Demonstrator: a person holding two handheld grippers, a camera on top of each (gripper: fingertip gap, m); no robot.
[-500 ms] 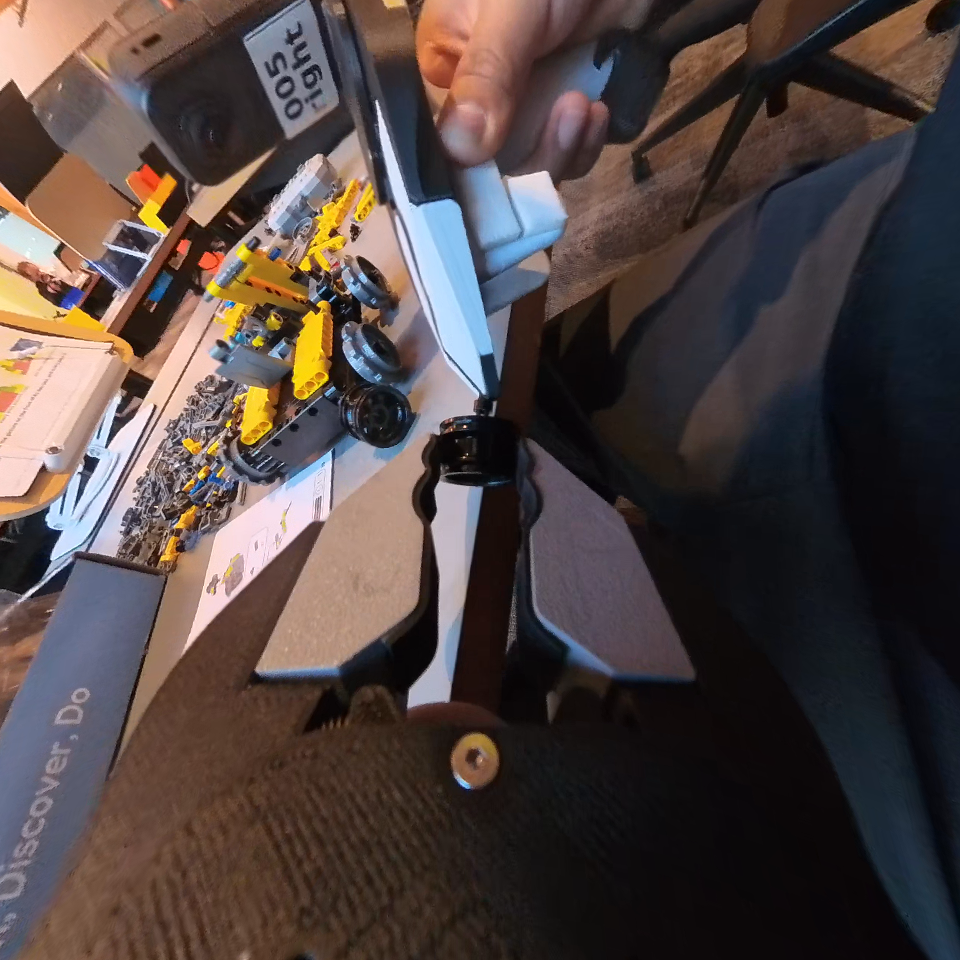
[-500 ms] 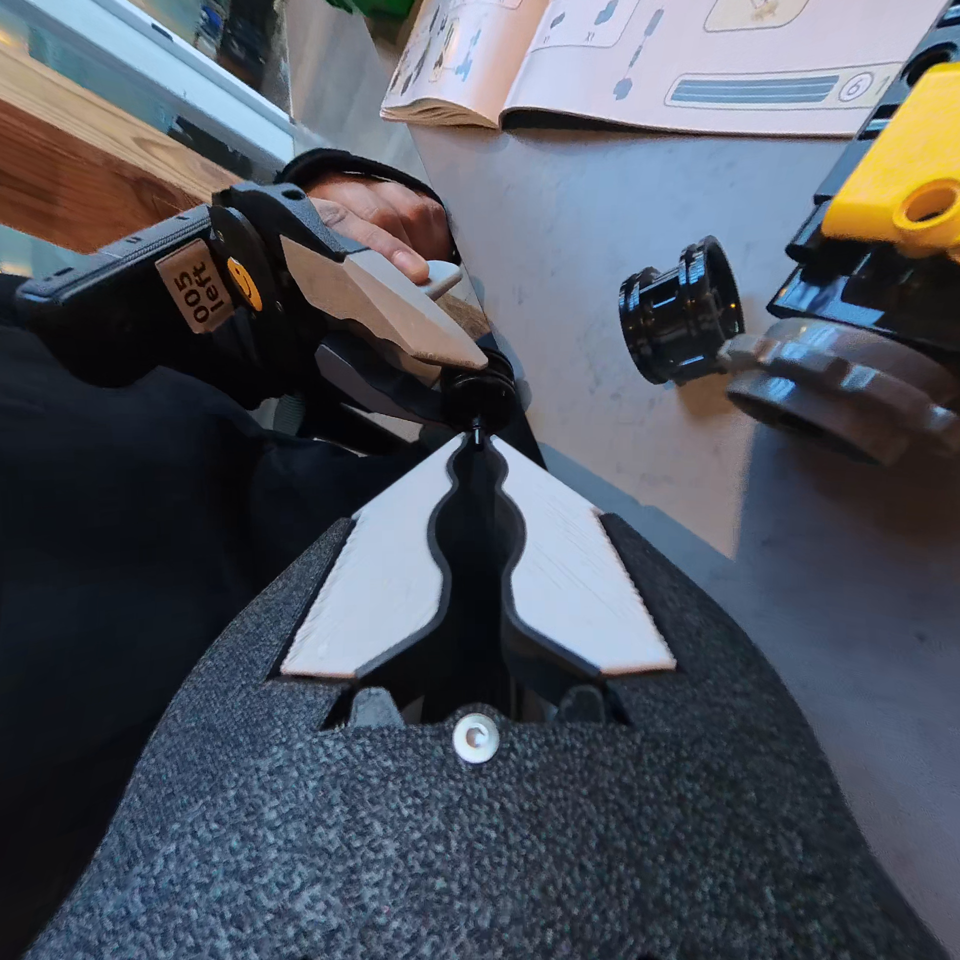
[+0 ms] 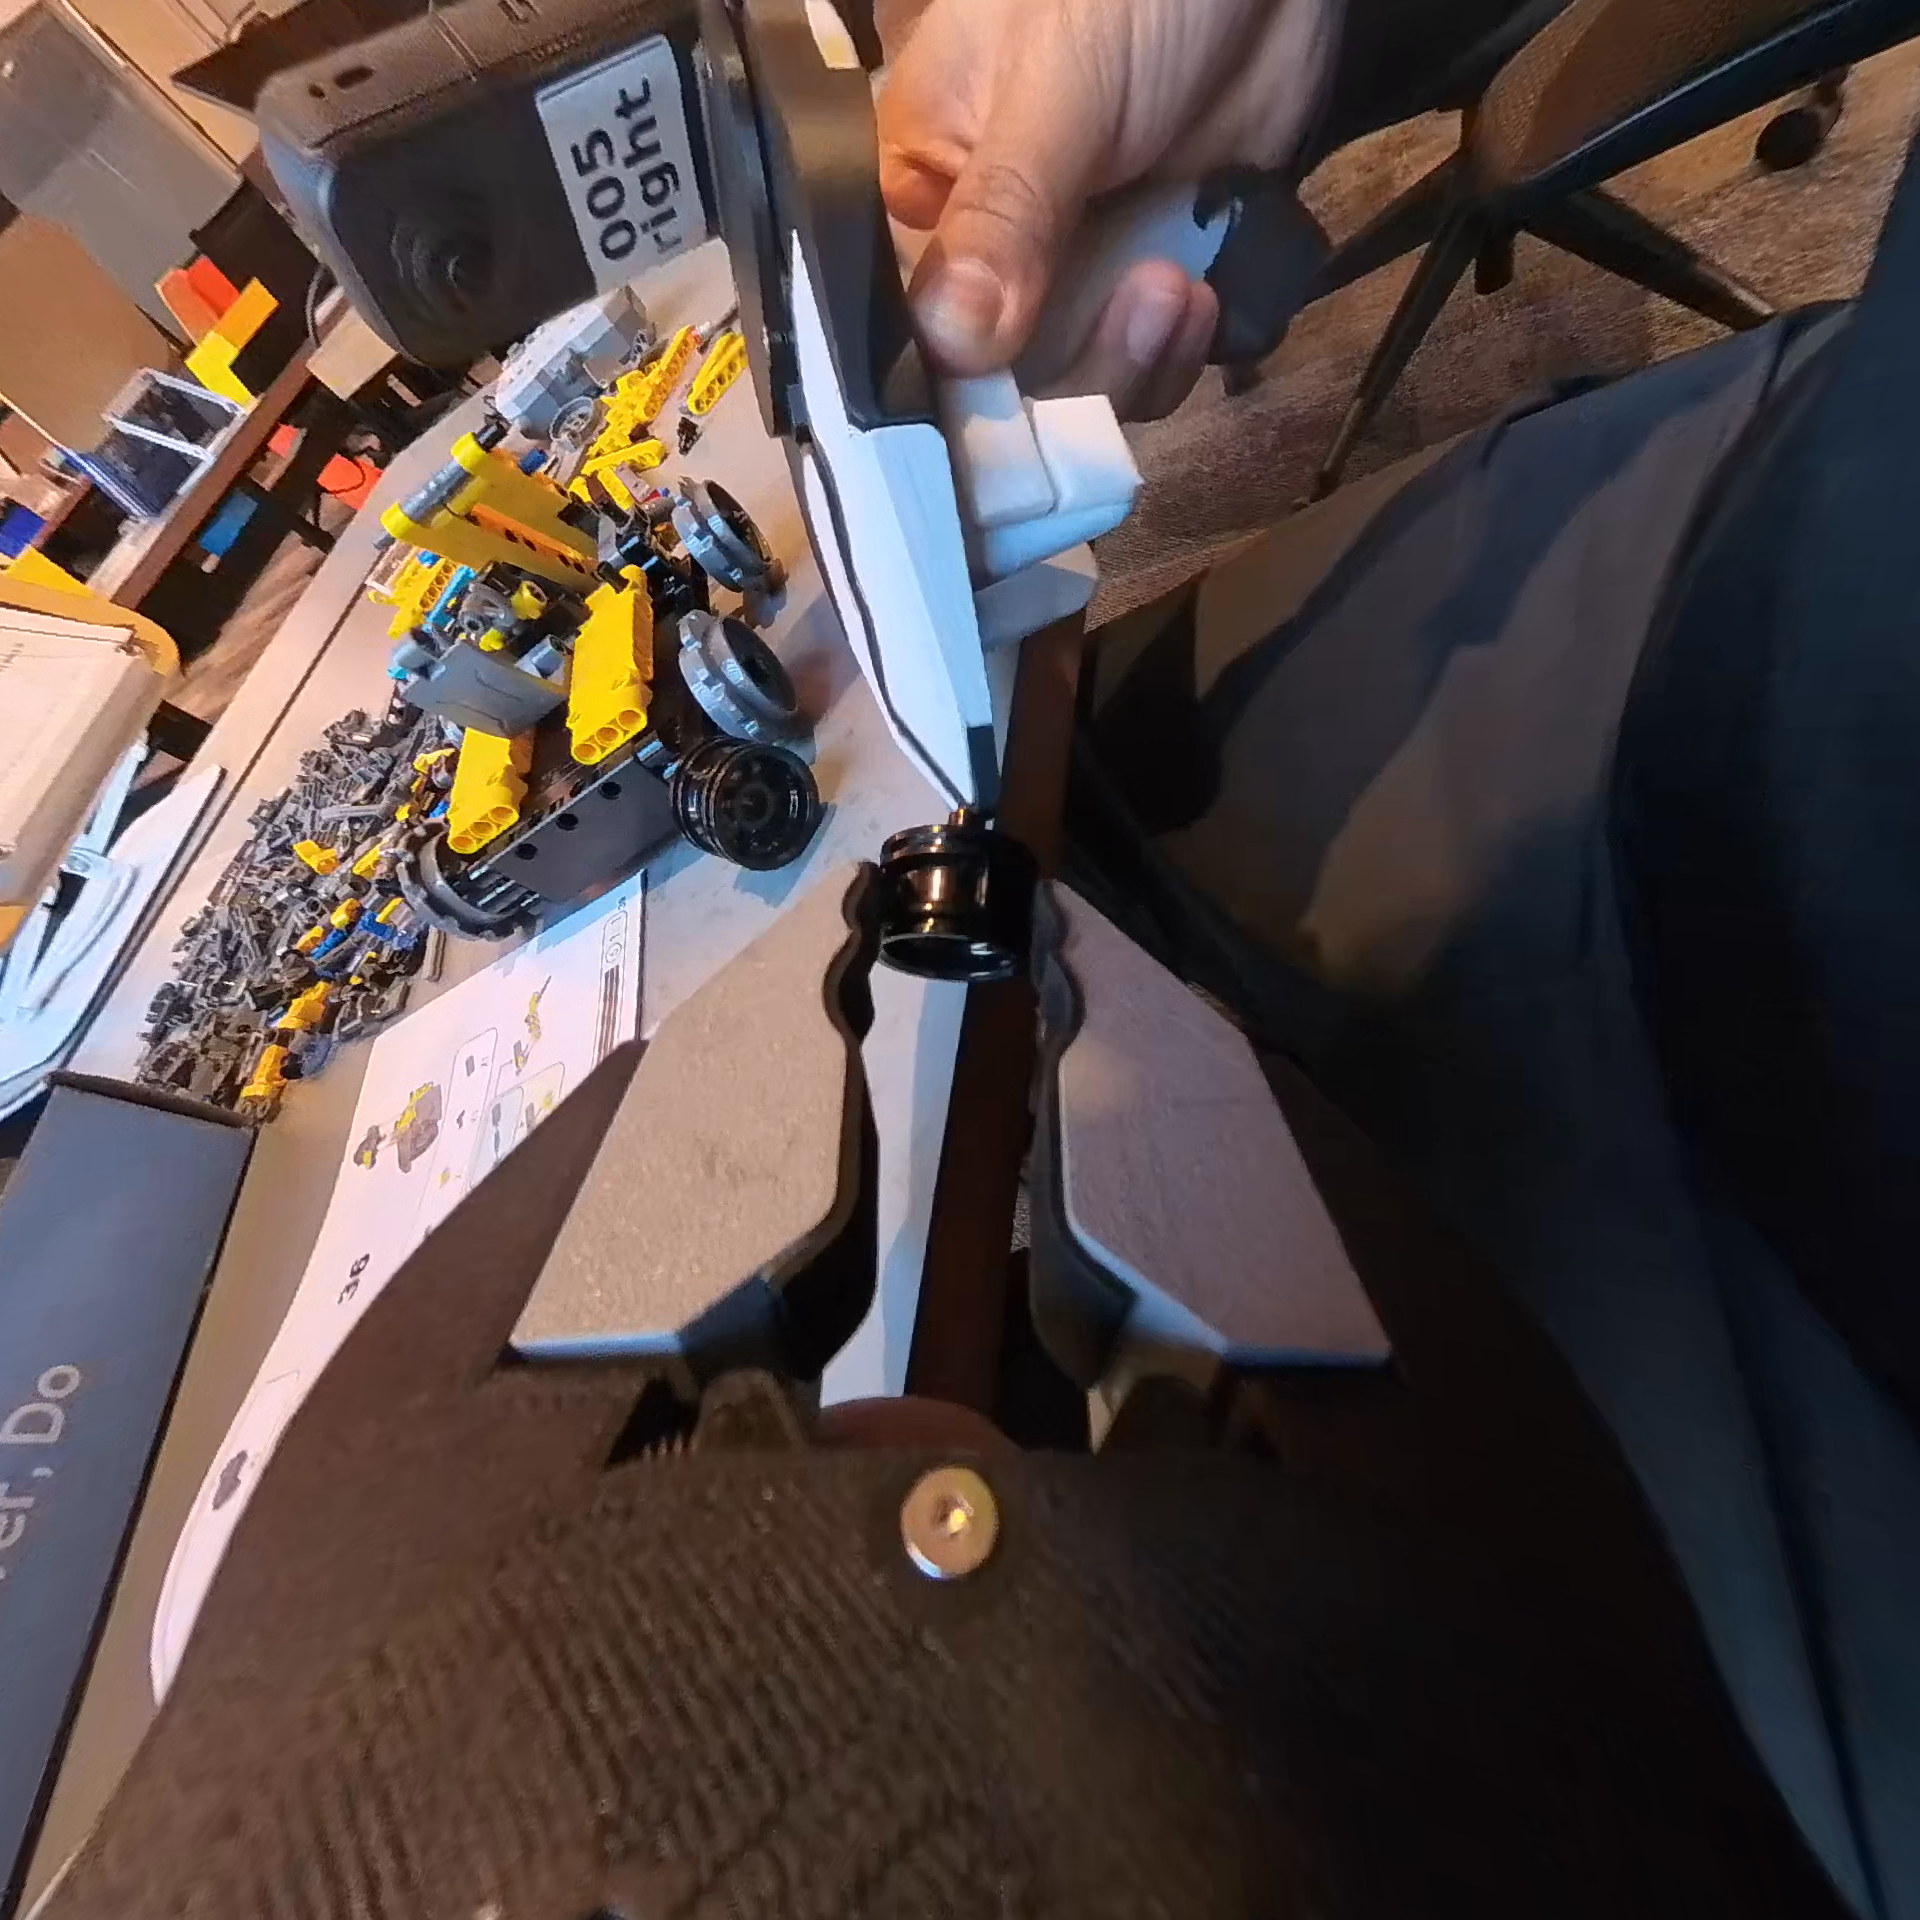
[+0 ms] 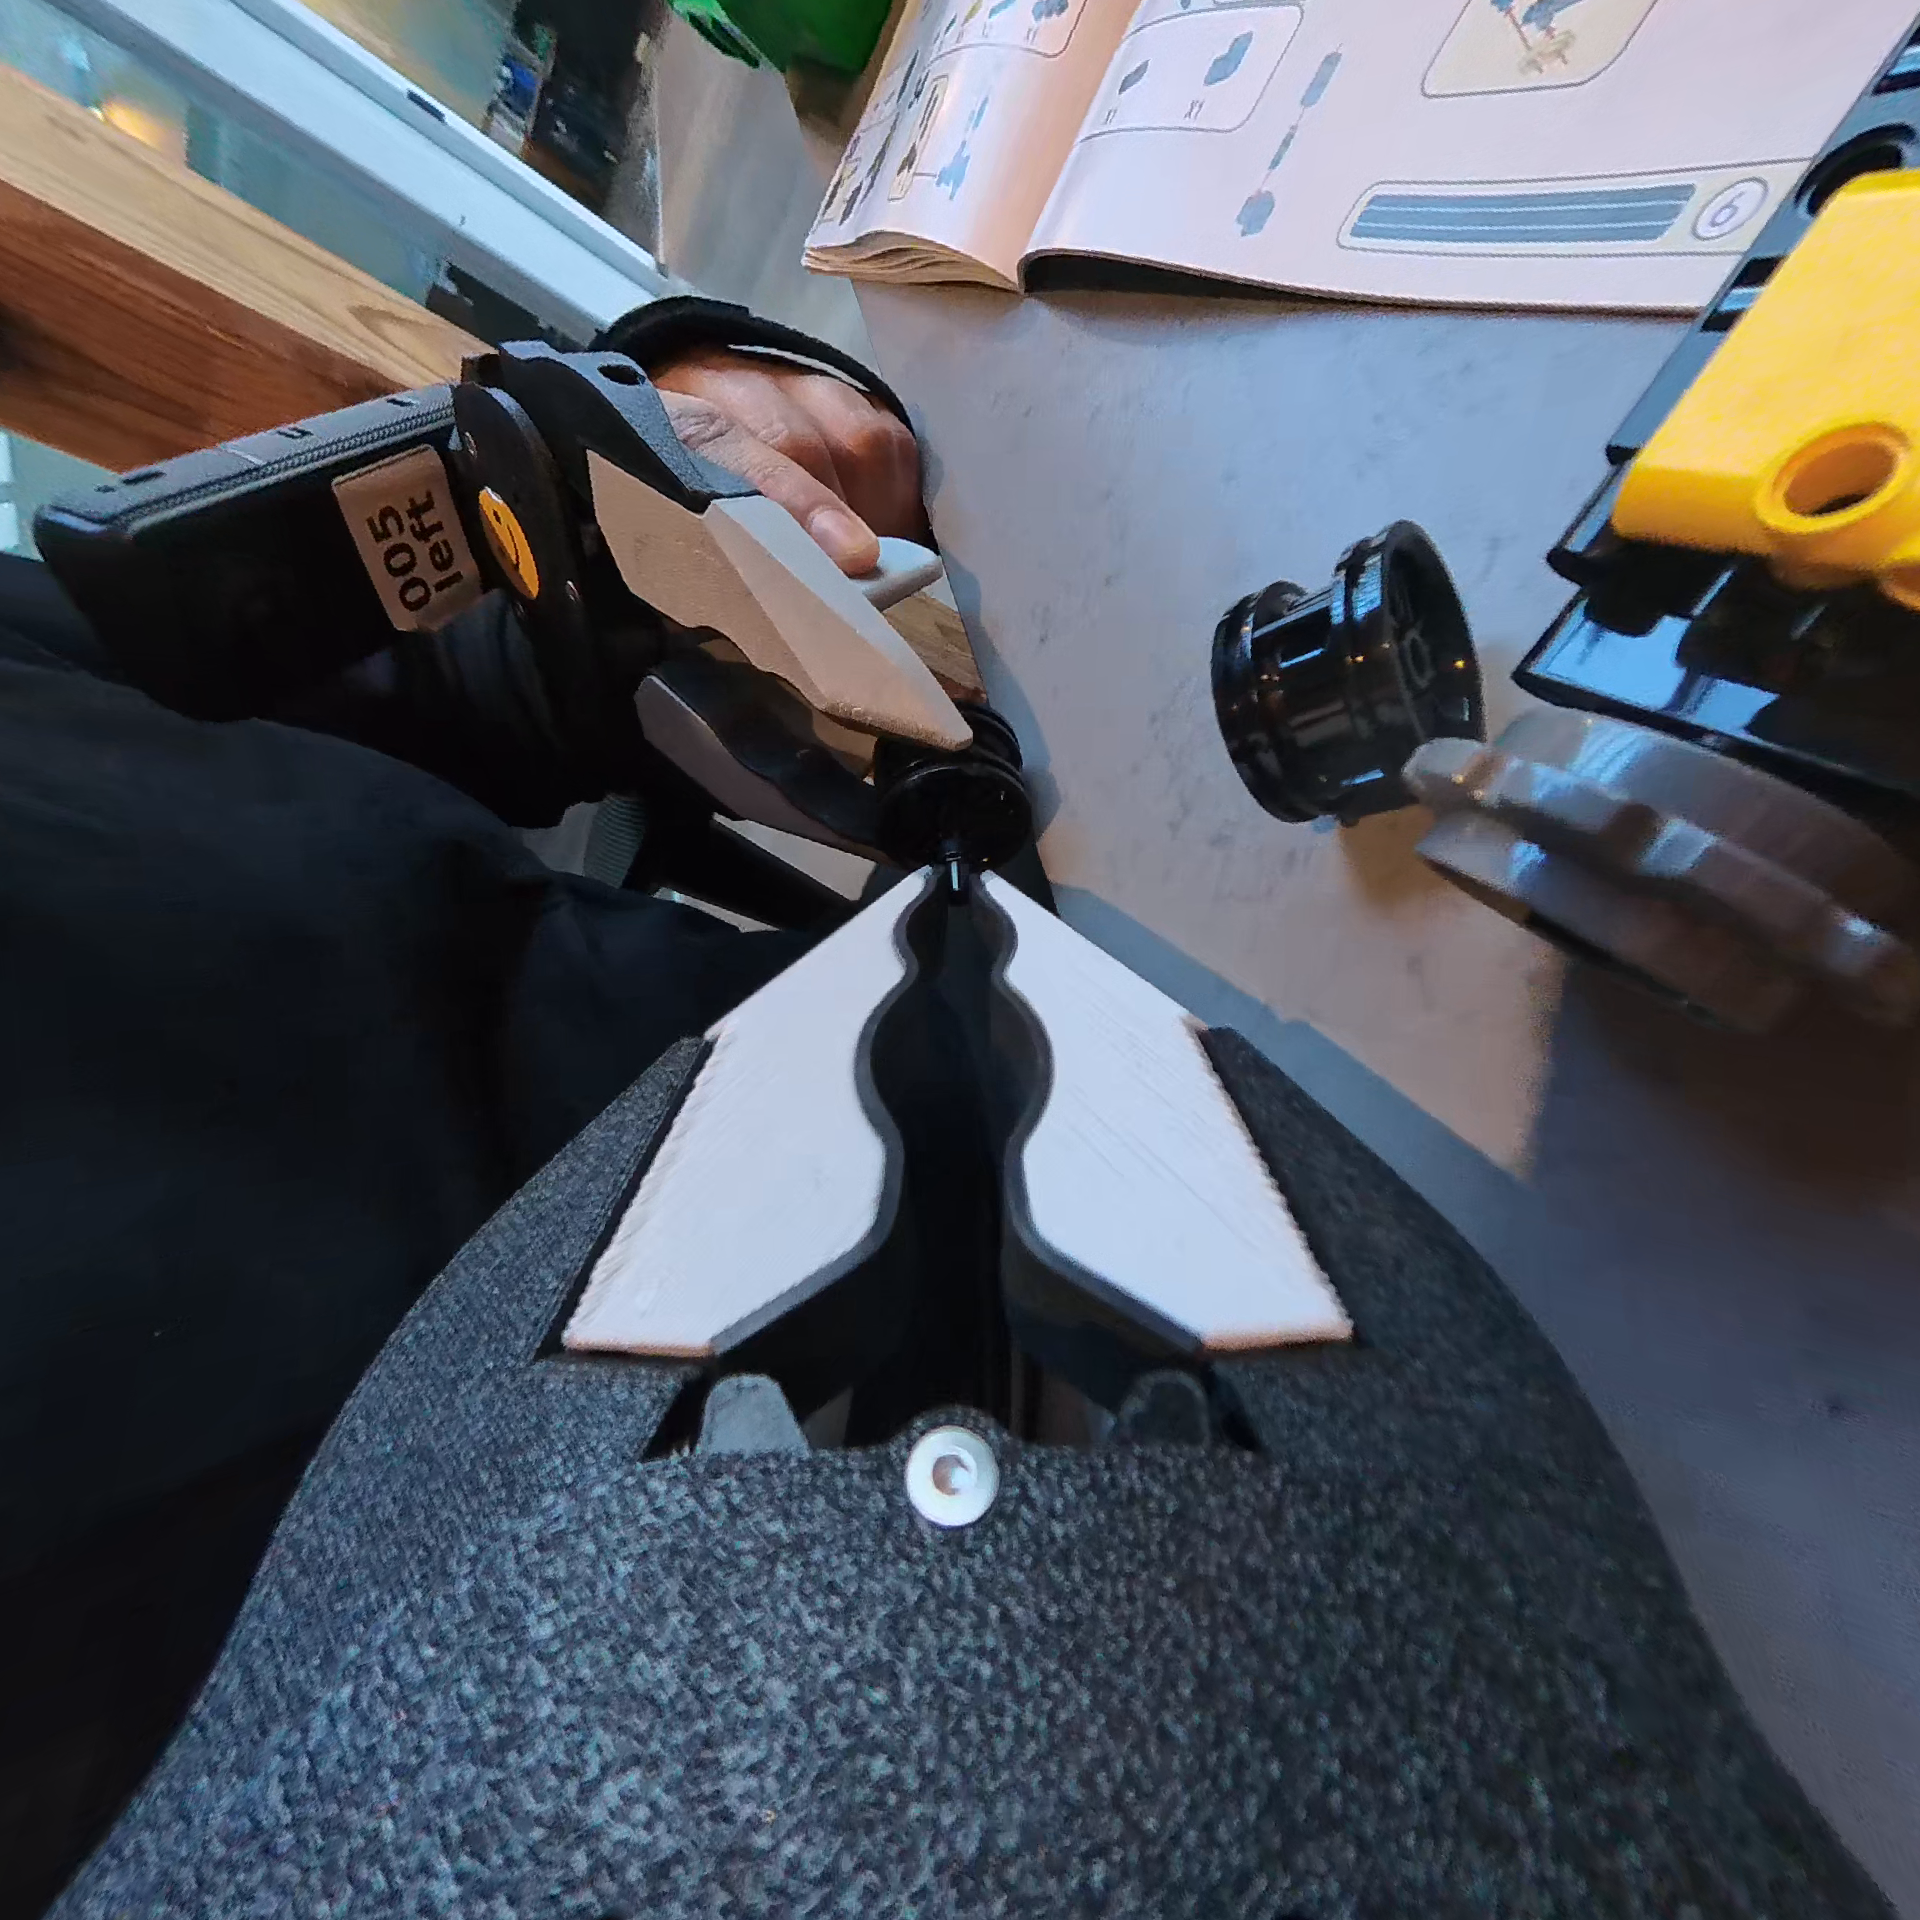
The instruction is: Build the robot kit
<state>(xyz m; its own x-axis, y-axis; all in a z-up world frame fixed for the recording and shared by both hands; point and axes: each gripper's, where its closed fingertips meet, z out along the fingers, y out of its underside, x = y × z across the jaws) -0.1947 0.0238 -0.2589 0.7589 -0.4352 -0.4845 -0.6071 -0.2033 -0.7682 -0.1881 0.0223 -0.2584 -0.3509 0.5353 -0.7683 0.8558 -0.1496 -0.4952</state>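
My left gripper is shut on a small black wheel rim and holds it in the air just off the near table edge. My right gripper is shut on a thin black pin. The pin's tip meets the hub of that rim. In the left wrist view the right gripper comes down from above onto the rim. In the right wrist view the left gripper reaches in from the left. A yellow and black brick-built vehicle stands on the grey table.
A black wheel and a grey toothed wheel sit on the vehicle's side, close to the right of my grippers. An open instruction booklet, a pile of small loose parts and a dark box lie to the left. A person's dark-clothed legs are to the right. My two grippers' fingertips are within a few centimetres of each other.
Hardly anything. The right gripper has edged a little closer to the rim. Both grips are unchanged.
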